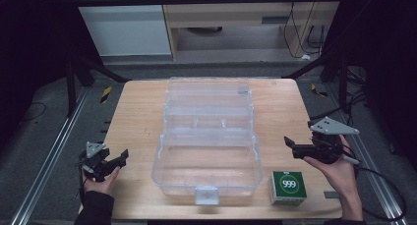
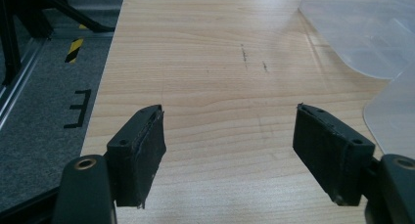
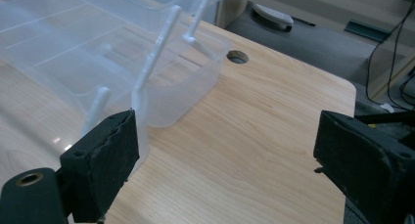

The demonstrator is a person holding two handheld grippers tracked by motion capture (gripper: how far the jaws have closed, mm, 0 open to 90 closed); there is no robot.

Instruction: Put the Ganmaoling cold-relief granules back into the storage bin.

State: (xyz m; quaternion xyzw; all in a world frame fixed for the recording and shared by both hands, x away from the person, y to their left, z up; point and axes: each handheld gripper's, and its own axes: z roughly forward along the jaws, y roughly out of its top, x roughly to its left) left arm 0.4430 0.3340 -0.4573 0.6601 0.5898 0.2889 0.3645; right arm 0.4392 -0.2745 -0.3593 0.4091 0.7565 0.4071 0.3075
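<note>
So both tongs (image 1: 123, 155) (image 1: 290, 142) are held open and empty beside the clear box (image 1: 206, 171), probably readied for the green carton (image 1: 287, 187).

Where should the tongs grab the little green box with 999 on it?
Probably from straight above, pinching the green box across its two opposite flat sides. It lies flat near the table's front edge, beside the clear case, nearest the open right tongs.

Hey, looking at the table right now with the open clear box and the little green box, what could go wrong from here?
The green box sits near the table's front edge, so a nudge from the right gripper might push it off. The clear storage box stands open with tiered trays on thin arms; either gripper could snag them. Being see-through, its walls are easy to misjudge when the left gripper approaches.
</note>
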